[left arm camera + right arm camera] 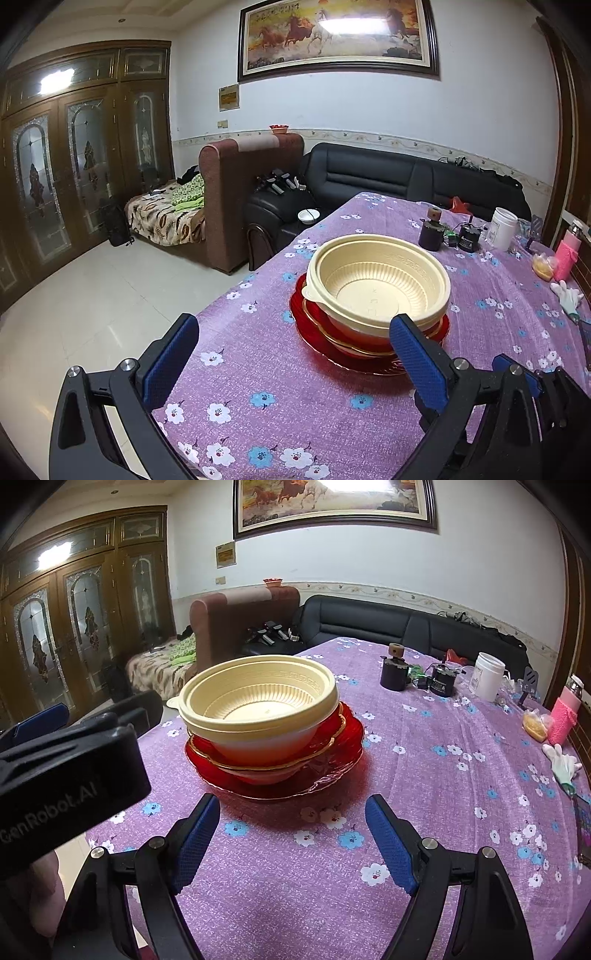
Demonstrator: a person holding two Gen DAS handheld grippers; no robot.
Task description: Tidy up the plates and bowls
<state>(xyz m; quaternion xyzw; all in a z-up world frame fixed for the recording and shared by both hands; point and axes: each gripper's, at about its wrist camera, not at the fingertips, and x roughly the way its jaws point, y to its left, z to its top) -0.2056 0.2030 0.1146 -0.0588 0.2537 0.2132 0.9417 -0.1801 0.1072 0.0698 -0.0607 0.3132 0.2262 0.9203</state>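
Stack on worktop; both claws released, empty.

Cream bowl (258, 705) sits on a red gold-rimmed bowl (321, 747) on a red plate (343, 764), centre frame, on the purple floral worktop (424, 794). Left claw (295, 354) and right claw (291, 834) at lower frame, gaping, short of stack.

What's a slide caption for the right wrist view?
Open right gripper faces cream bowl stacked on red plates.

left wrist: low, near, facing stack (373, 295) | right wrist: same stack (266, 731), from its right
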